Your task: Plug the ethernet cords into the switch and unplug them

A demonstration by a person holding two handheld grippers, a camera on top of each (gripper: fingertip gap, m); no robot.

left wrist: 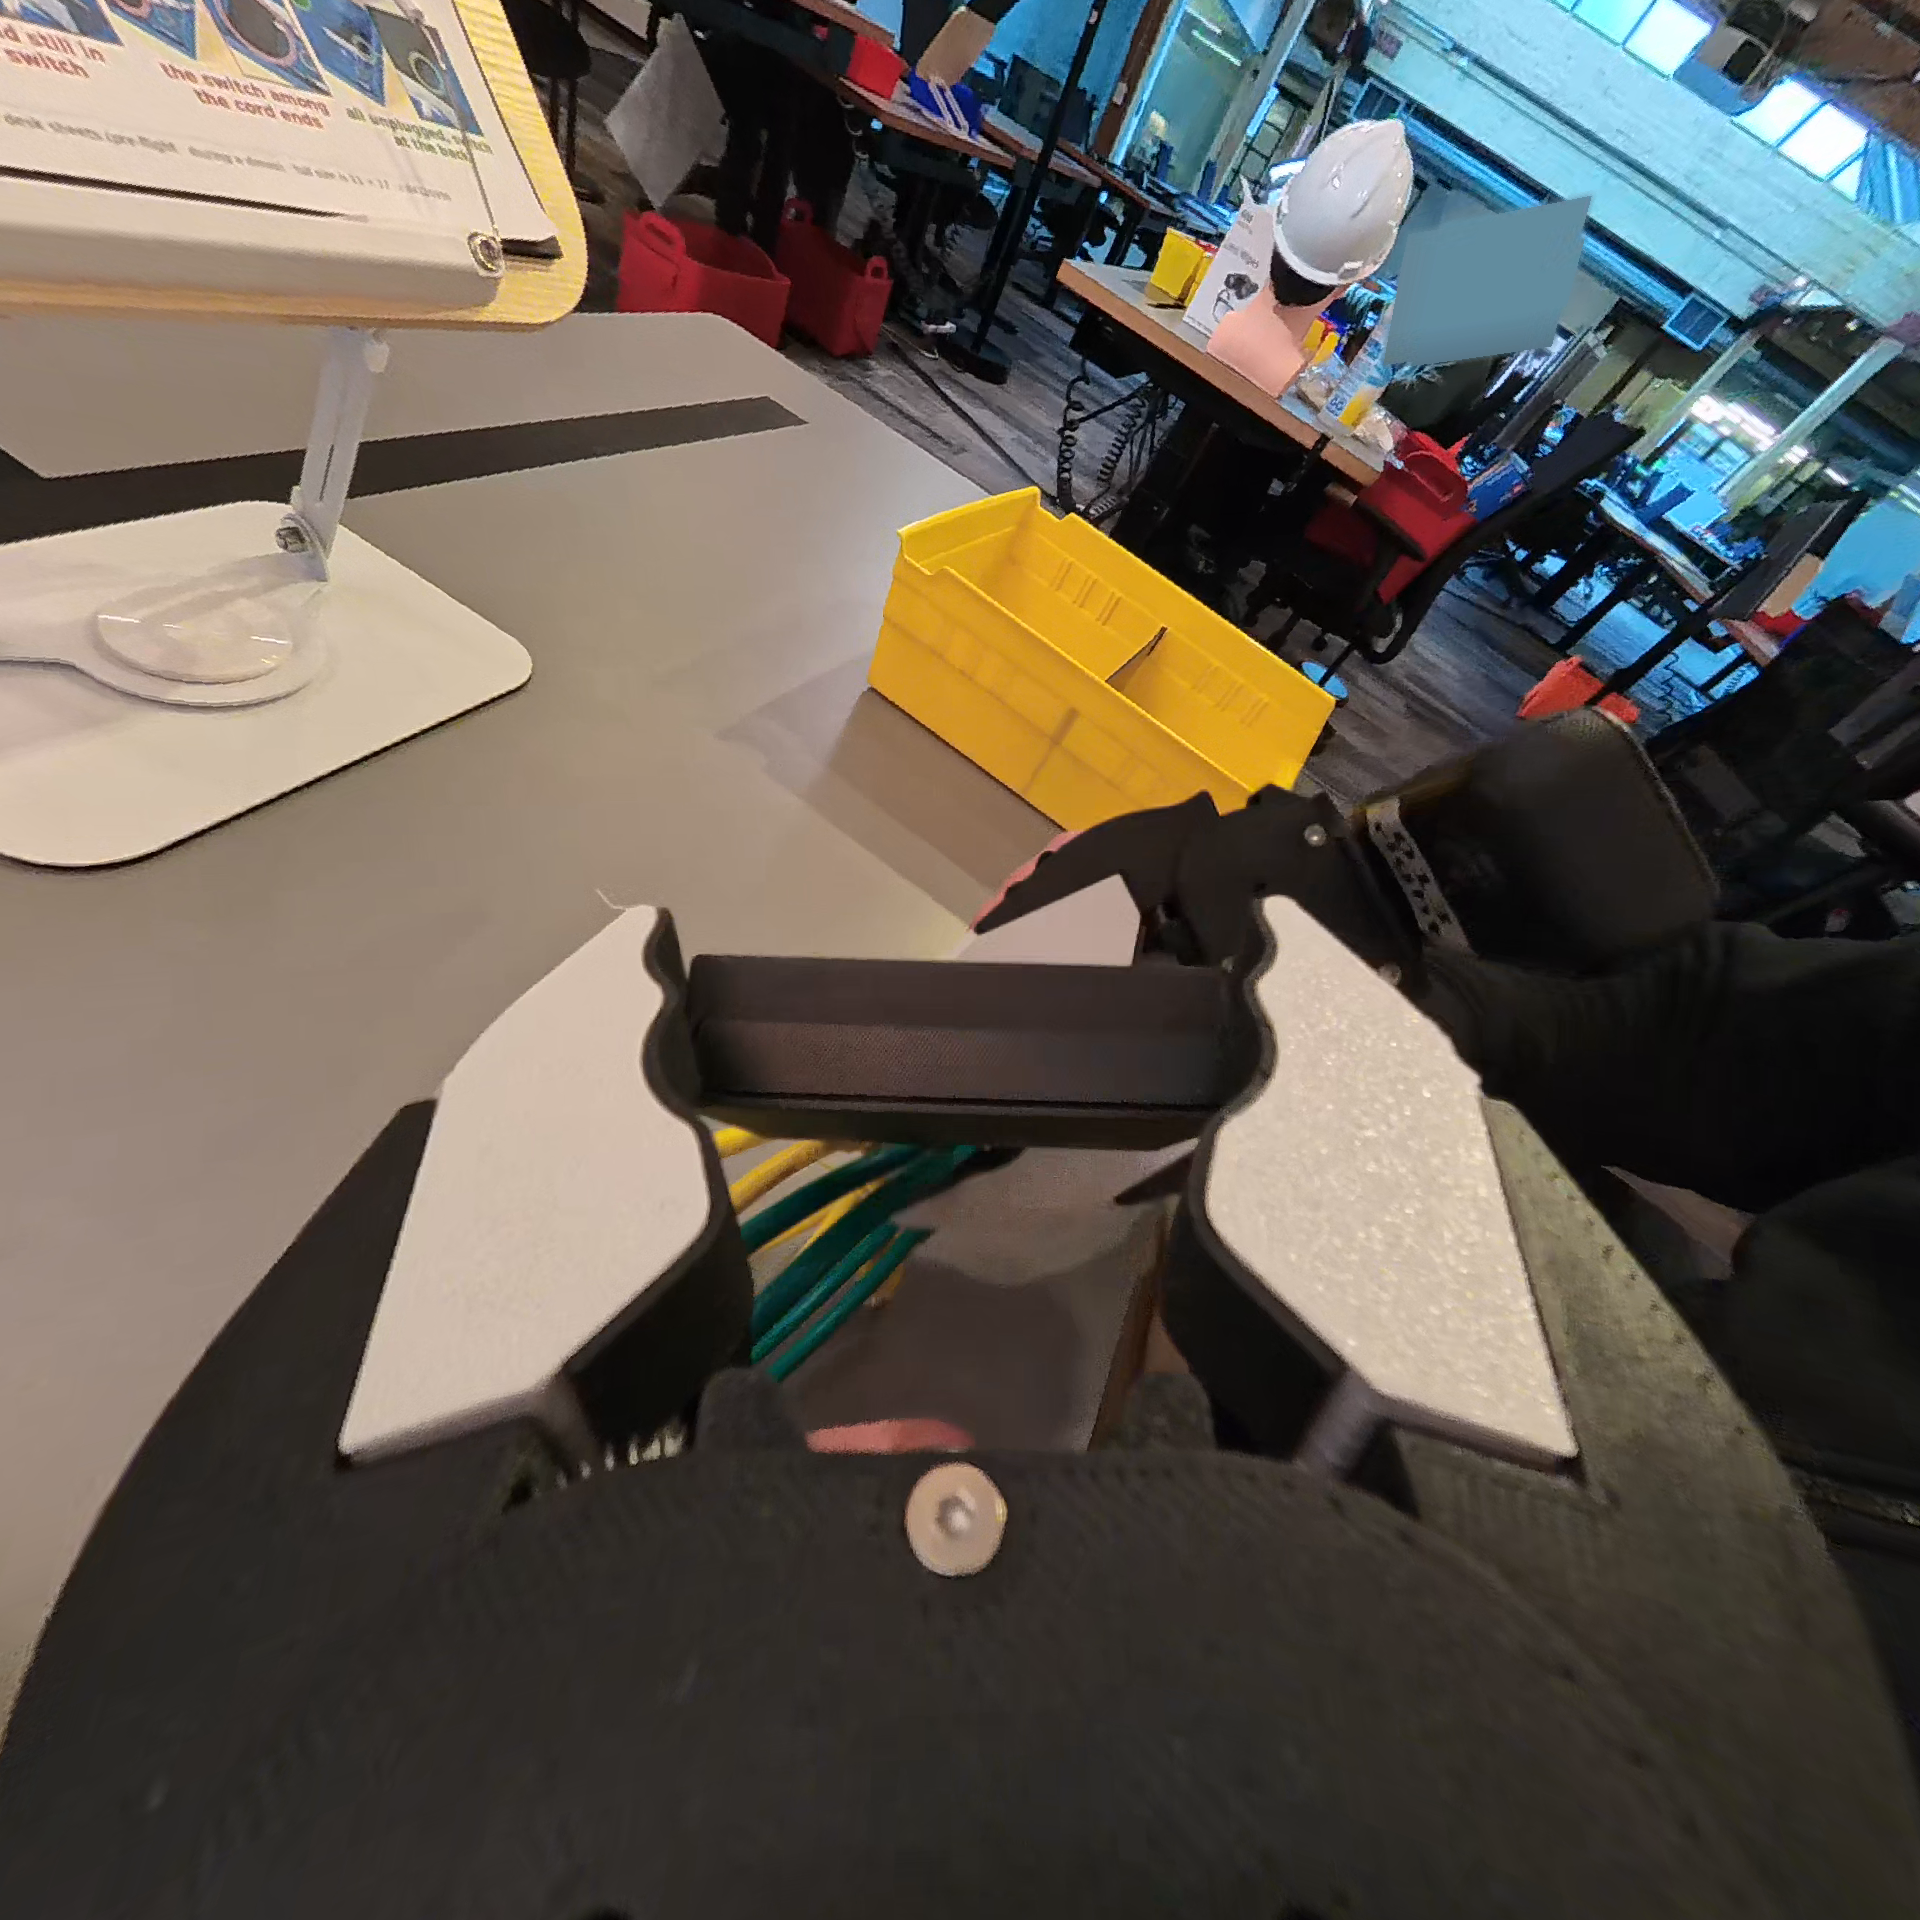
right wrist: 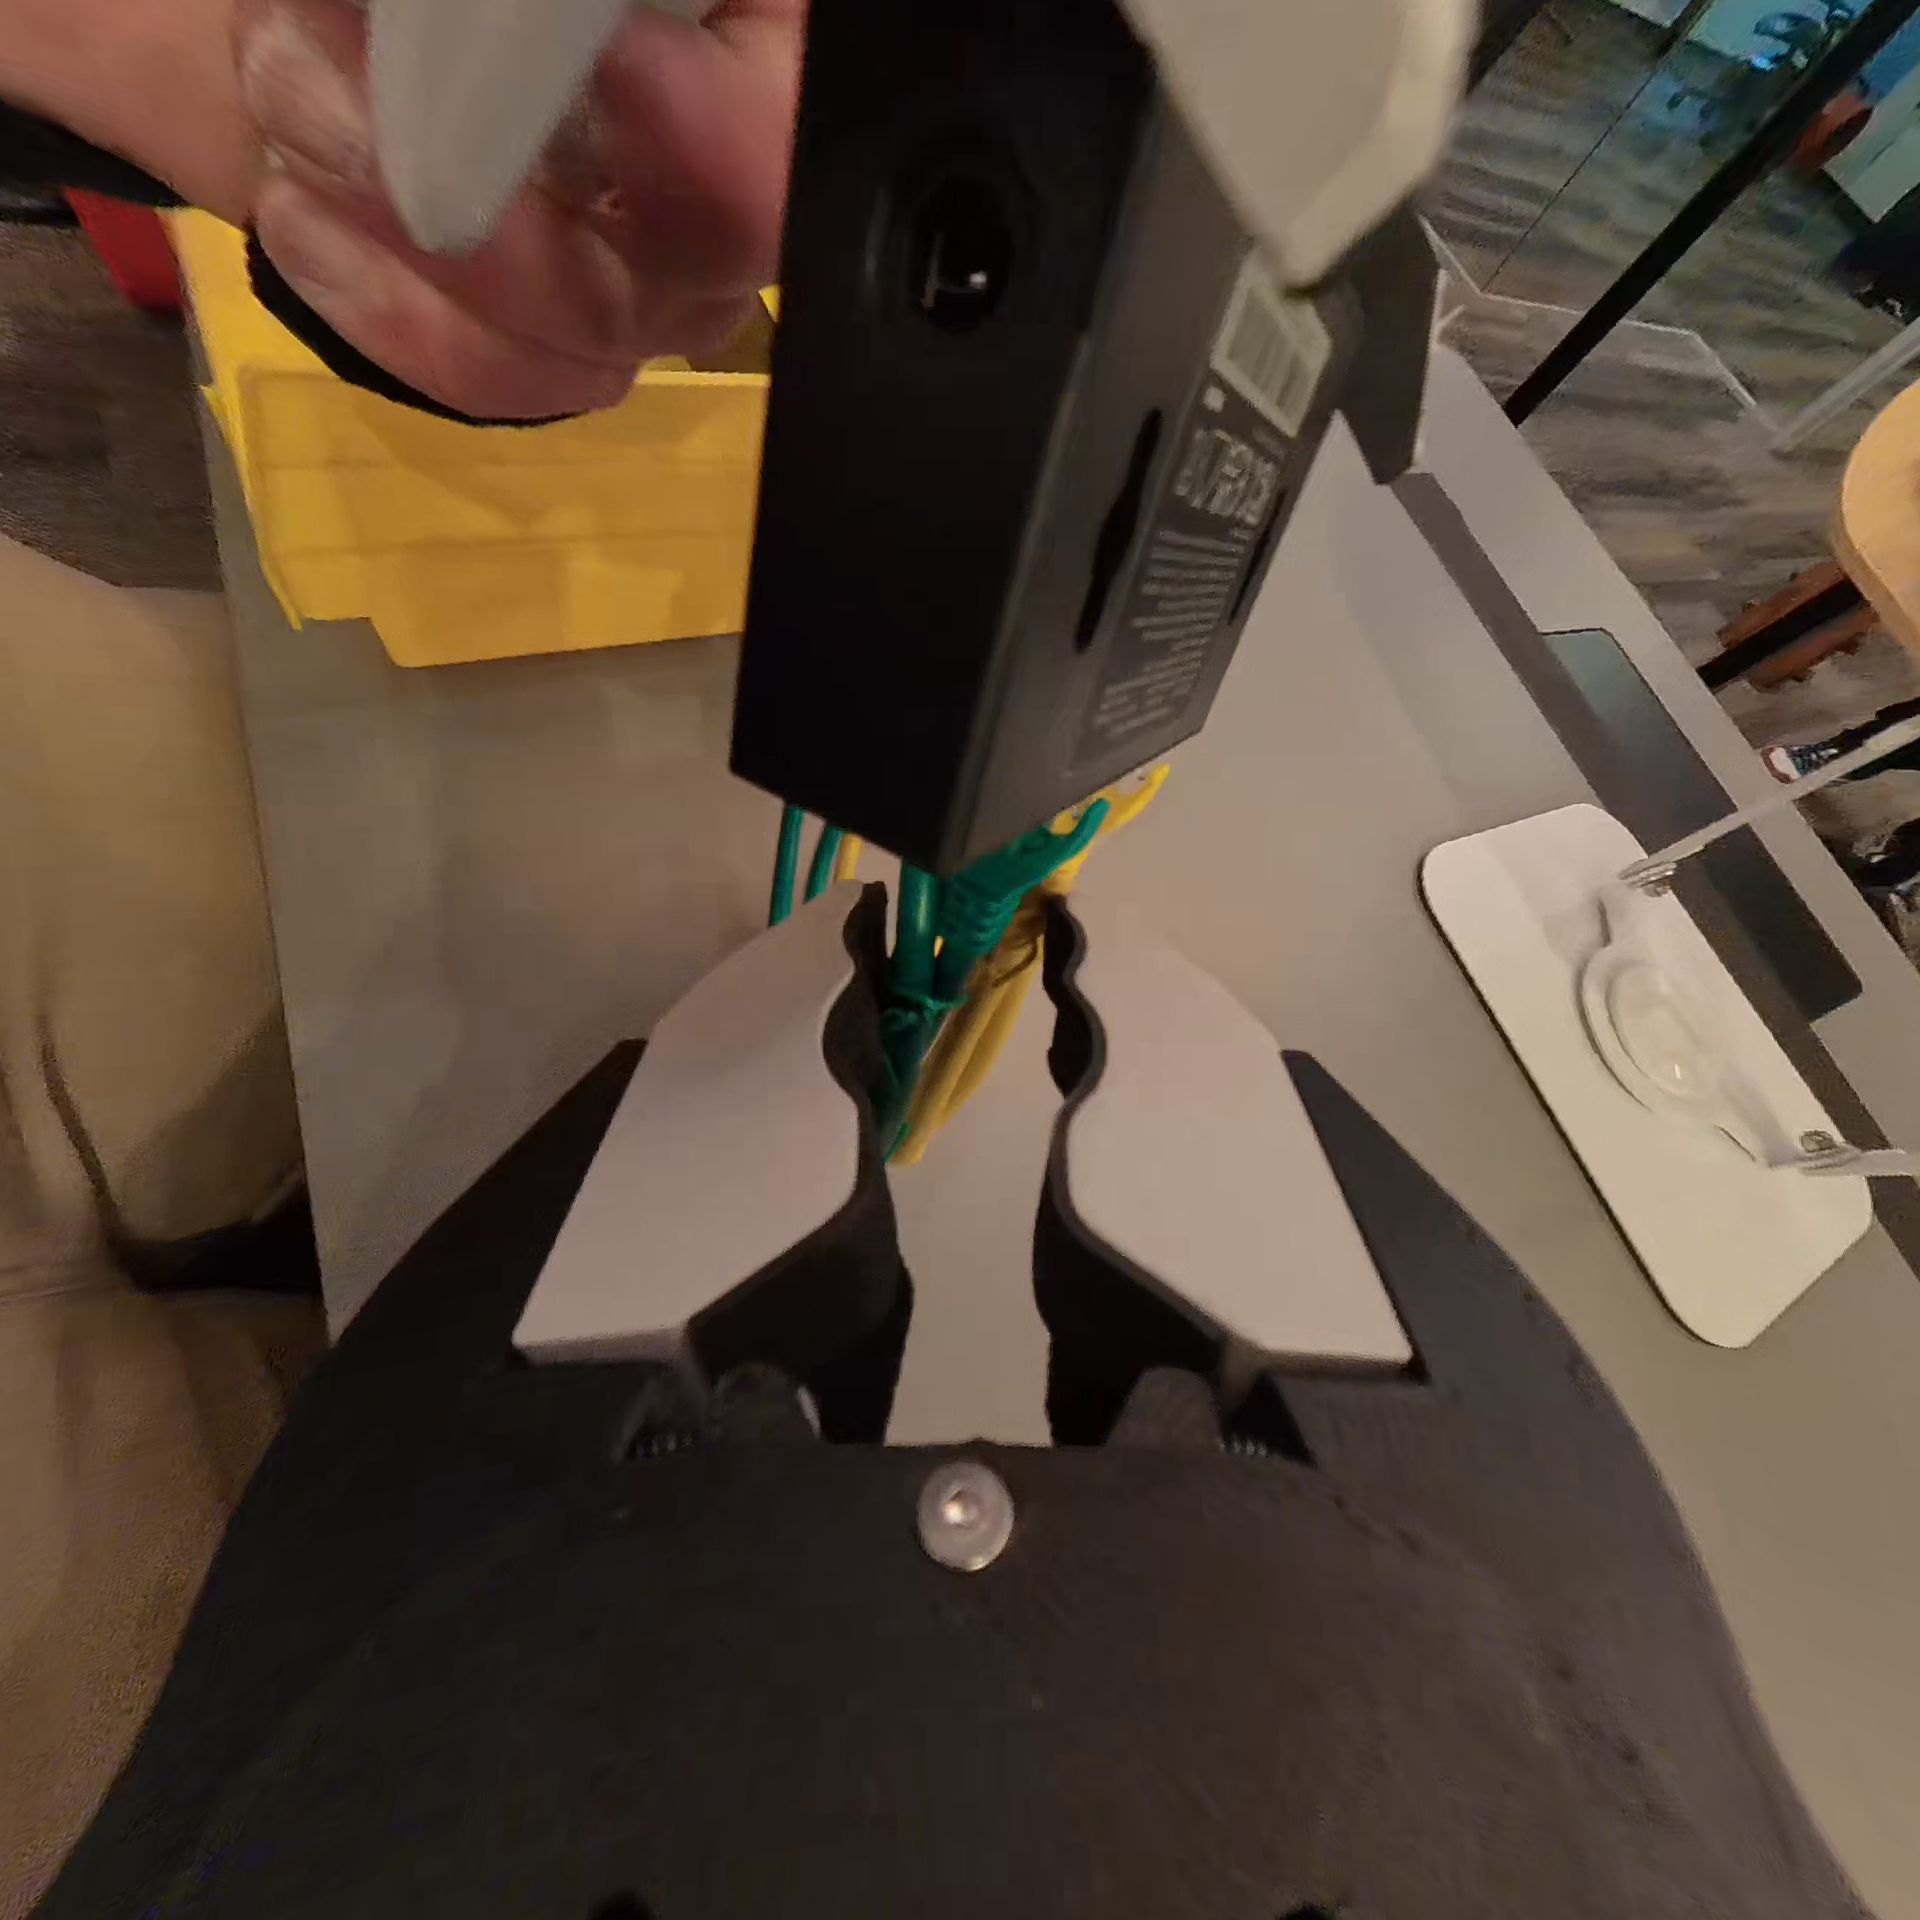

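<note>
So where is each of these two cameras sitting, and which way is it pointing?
Left wrist view: on the left hand-held gripper, looking forward across the grey table at the yellow bin; its fingers clamp the black switch; a gloved hand shows.
Right wrist view: on the right hand-held gripper, looking at the switch's underside and the green and yellow cords between its fingers.
Shared: switch, cords, bin, table, white stand base.

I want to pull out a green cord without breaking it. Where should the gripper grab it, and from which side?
Probably best at the green plug boot, right under the black switch, not down the thin cord. The switch hangs lifted in the left gripper, cords dangling below, so the right gripper comes from underneath, fingers on either side. The boot looks thicker and stiffer. The yellow cords crowd close, so single out one.
</note>
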